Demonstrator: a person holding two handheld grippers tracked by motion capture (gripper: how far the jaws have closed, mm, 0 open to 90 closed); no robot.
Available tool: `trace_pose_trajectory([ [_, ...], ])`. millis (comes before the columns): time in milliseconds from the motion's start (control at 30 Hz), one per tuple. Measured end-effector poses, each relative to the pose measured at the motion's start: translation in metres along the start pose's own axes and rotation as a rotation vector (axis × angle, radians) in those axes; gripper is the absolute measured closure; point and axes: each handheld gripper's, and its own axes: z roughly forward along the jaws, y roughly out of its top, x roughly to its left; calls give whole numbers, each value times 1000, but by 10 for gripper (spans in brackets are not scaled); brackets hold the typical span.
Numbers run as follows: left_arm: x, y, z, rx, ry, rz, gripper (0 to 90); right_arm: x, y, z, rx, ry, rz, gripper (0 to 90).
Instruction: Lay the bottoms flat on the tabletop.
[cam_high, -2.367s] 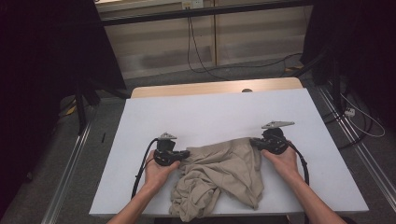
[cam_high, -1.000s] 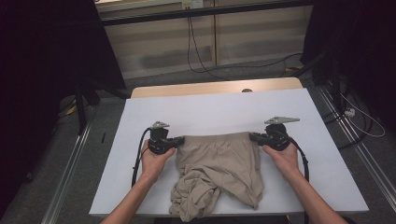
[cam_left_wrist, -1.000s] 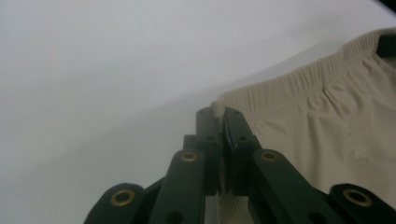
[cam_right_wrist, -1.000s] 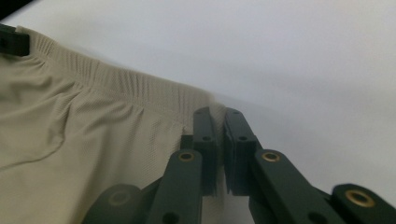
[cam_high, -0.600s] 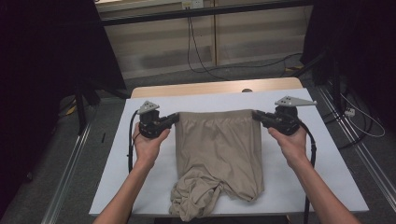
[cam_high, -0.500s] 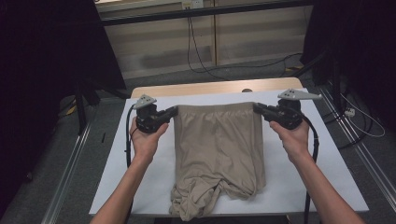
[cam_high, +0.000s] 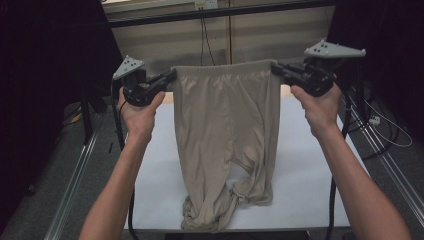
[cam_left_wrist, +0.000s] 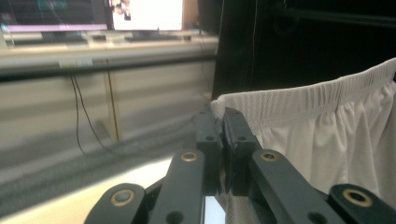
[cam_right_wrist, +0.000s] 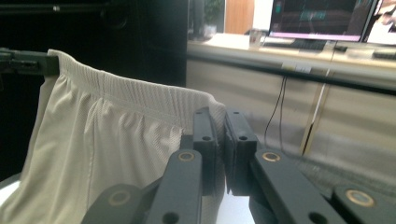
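Beige shorts (cam_high: 225, 130) held up by the waistband between two hand-held grippers. The left hand-held gripper (cam_high: 170, 77) is clamped on the waistband's left corner and the right hand-held gripper (cam_high: 276, 69) on its right corner; in each gripper view the two black jaws stand pressed together with the elastic edge pinched between them (cam_left_wrist: 223, 135) (cam_right_wrist: 217, 140). The waistband runs taut and nearly level from one gripper to the other, so the garment's long axis hangs straight down from that line. The upper part is clear of the white surface (cam_high: 310, 165), while the leg ends lie bunched on it near the front edge. Both hands are equally placed, one at each end; neither is nearer the cloth. Any coming move probably turns on this symmetry: lowering both grippers together would lay the shorts flat along their length.

The fabric is a thin, fine mesh knit that drapes in soft vertical folds; the waistband is ribbed, gathered elastic. The lower hem is crumpled and partly knotted upon itself.
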Motion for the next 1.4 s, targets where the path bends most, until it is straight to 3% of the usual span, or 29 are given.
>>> trace_pose_trajectory([
  [133,5,-5,19,49,7,-21,867,-9,5,10,-3,-30,1,844],
  [200,8,-13,28,79,10,-28,867,-16,-4,20,43,-48,-2,844],
  [433,20,-45,57,185,3,-57,866,-41,-48,50,117,-37,73,844],
  [733,37,-81,82,258,17,-125,865,-52,-92,75,192,-27,122,843],
  [933,45,-94,102,272,60,-162,863,-63,-107,102,217,-62,161,842],
  [967,44,-97,105,280,67,-149,858,-64,-109,106,221,-71,164,837],
  [1000,44,-99,108,302,95,-123,821,-65,-112,109,231,-85,160,806],
  [1033,44,-102,111,310,139,-116,724,-66,-115,112,239,-115,158,734],
  [1067,45,-105,112,320,143,-126,562,-66,-118,114,242,-148,162,628],
  [1200,48,-113,106,344,163,-113,406,-67,-125,112,282,-180,169,483],
  [1400,45,-128,84,335,149,-114,265,-51,-139,91,300,-117,135,472],
])
